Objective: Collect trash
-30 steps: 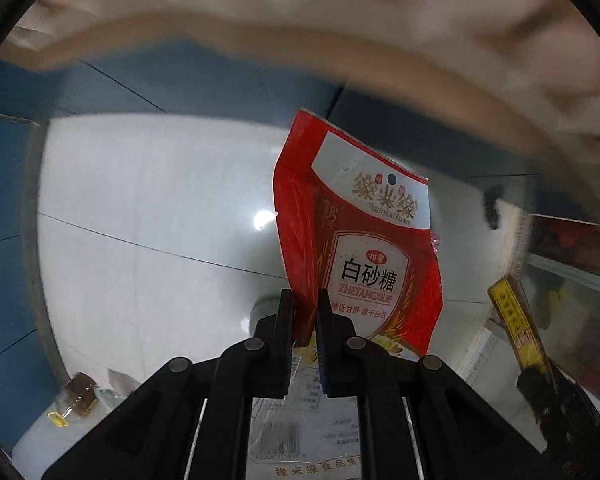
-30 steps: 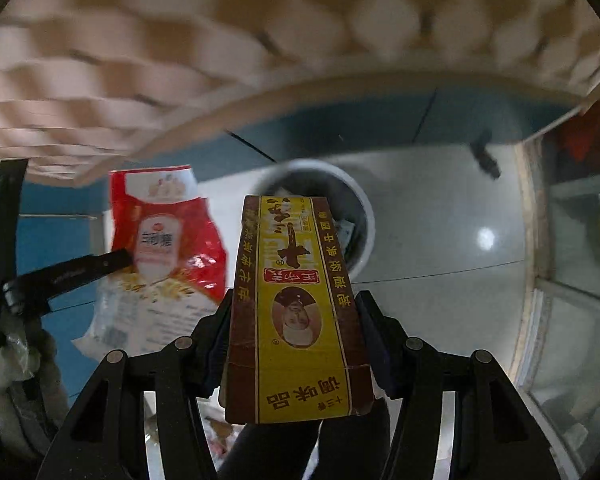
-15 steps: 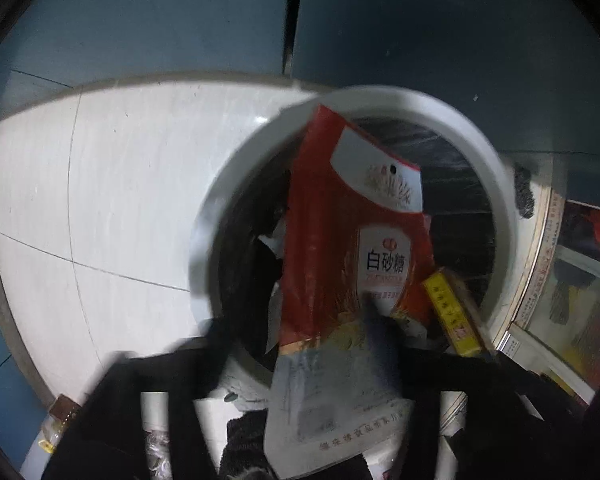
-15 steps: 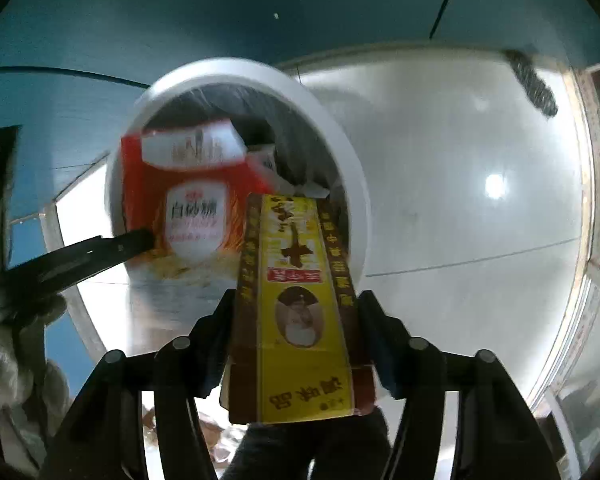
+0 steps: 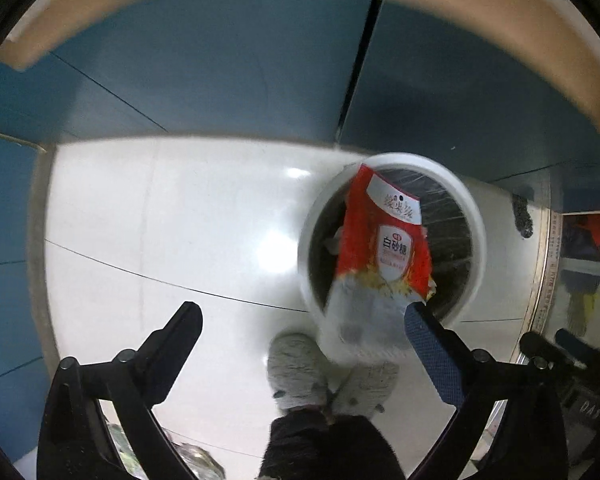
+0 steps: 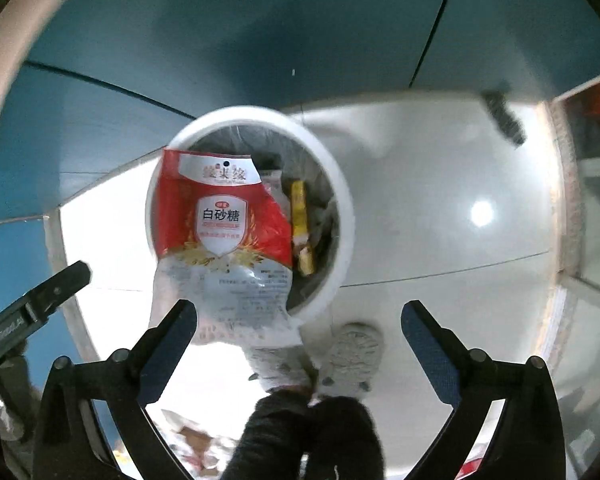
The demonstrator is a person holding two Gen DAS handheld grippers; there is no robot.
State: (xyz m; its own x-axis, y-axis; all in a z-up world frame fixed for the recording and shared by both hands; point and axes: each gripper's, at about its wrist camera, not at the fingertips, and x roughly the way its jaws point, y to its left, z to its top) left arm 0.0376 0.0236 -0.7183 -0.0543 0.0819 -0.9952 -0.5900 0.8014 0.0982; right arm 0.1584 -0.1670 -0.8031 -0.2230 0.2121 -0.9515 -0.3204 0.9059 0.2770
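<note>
Two grippers hang wide over one white bin while a red bag drops in.

The shiny white floor (image 5: 172, 216) is the biggest thing, with a blue wall (image 6: 260, 32) behind it. One round white trash bin (image 6: 344, 216) stands on the floor by that wall. Both grippers point down at the floor. The left gripper (image 5: 300, 320) has its jaws opening wide, with nothing between them. The right gripper (image 6: 300, 316) has its jaws opening wide too, and nothing is pinched there. One red and white sugar bag (image 6: 224, 232) is at the mouth of the bin, with no pad touching it. One yellow box (image 6: 302, 228) lies inside the bin, beside the bag. Two fuzzy grey slippers (image 5: 296, 372) stand near the bin.
</note>
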